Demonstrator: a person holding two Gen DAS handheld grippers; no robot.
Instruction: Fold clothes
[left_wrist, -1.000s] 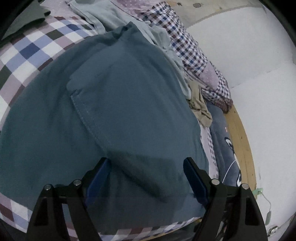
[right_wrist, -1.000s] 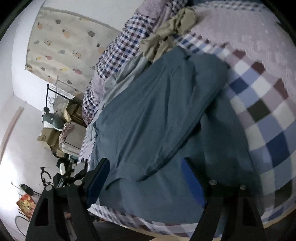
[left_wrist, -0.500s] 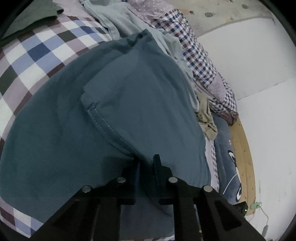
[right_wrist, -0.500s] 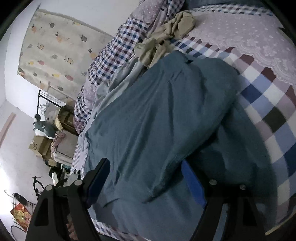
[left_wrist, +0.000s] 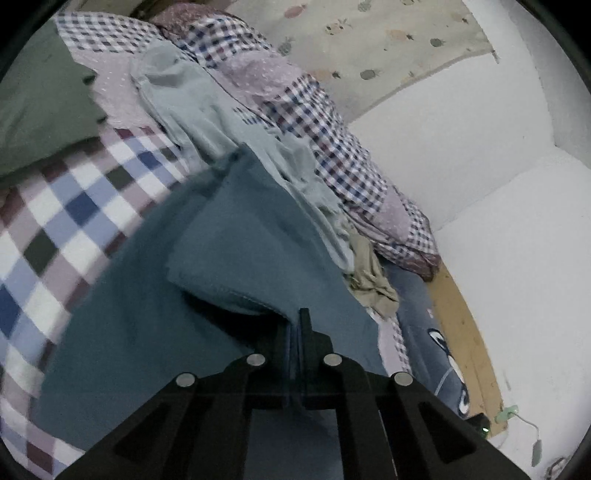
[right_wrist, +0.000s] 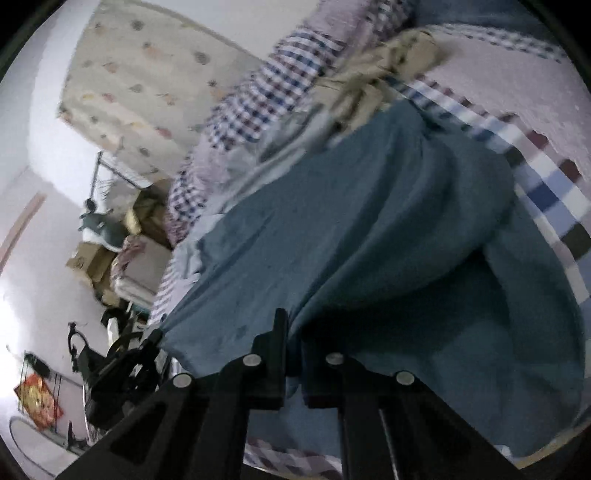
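Observation:
A teal garment (left_wrist: 229, 236) lies spread over a checked bedspread (left_wrist: 55, 221), with one layer folded back on itself. My left gripper (left_wrist: 295, 325) is shut on the lifted hem of that folded layer, and the cloth rises slightly off the bed. In the right wrist view the same teal garment (right_wrist: 369, 221) fills the middle. My right gripper (right_wrist: 293, 332) is shut on its near edge, which is pulled up from the bed.
A pale green garment (left_wrist: 207, 107) and a khaki one (left_wrist: 369, 273) lie crumpled beyond the teal garment, beside a checked quilt (left_wrist: 332, 147). A dark green cloth (left_wrist: 37, 110) sits at far left. The wooden bed edge (left_wrist: 461, 332) and white wall are at right. Boxes (right_wrist: 92, 262) and clutter stand past the bed.
Both grippers went from wide open to shut on the teal garment: the left closed first, the right after it. Both now lift the folded edge off the bed.

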